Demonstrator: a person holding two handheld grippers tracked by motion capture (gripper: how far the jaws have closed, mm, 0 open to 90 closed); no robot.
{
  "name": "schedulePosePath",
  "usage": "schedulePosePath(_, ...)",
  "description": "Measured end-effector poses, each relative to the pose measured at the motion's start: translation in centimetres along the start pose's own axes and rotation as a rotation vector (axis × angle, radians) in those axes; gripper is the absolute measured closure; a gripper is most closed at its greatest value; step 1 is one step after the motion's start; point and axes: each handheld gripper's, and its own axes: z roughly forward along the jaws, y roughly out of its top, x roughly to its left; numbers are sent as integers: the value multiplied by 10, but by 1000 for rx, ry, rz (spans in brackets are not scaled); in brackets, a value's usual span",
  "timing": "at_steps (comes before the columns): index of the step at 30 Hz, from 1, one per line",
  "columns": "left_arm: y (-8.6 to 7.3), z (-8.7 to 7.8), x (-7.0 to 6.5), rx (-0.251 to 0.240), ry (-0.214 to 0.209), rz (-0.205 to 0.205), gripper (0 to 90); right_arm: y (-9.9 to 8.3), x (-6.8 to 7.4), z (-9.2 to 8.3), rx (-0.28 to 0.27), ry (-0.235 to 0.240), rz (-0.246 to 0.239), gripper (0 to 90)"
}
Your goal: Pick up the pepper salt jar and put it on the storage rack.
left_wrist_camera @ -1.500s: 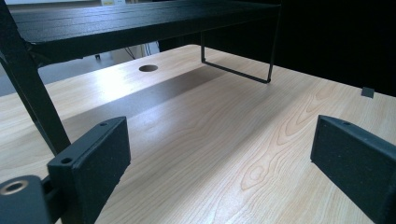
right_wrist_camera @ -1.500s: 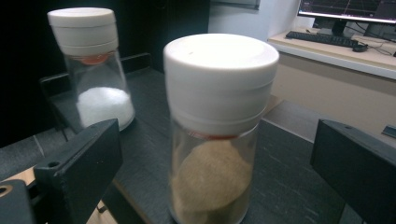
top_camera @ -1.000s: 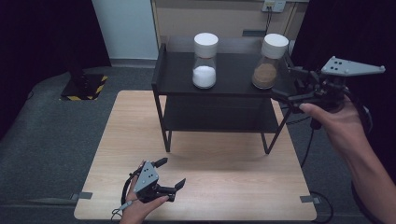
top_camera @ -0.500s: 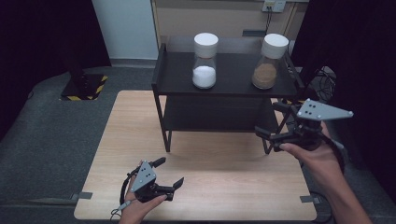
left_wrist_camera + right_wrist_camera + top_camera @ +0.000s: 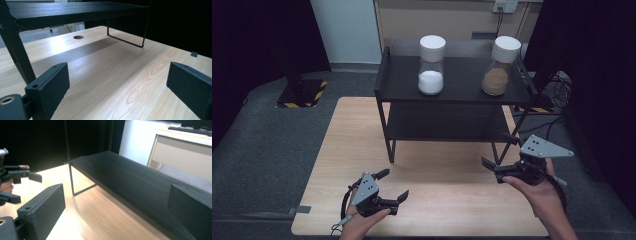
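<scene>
In the left gripper view the black shelf beyond the jaws is cut off at the top and left edges, so whatever stands on it is out of sight. In the right gripper view the lower shelf board passes behind the right-hand jaw, and the left gripper past the left-hand jaw is cropped and blurred.

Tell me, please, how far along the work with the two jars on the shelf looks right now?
Apparently done: the white-powder jar and brown-powder jar stand upright on the black rack's top shelf. In hand: nothing; the left gripper and right gripper hang open and empty over the table. No remaining step is visible.
</scene>
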Motion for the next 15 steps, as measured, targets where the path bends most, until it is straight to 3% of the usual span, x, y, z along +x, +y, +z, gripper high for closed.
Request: schedulePosePath(15,0,0,-2,-5,-5,9,37,-50,20,-6,39,-103,29,27)
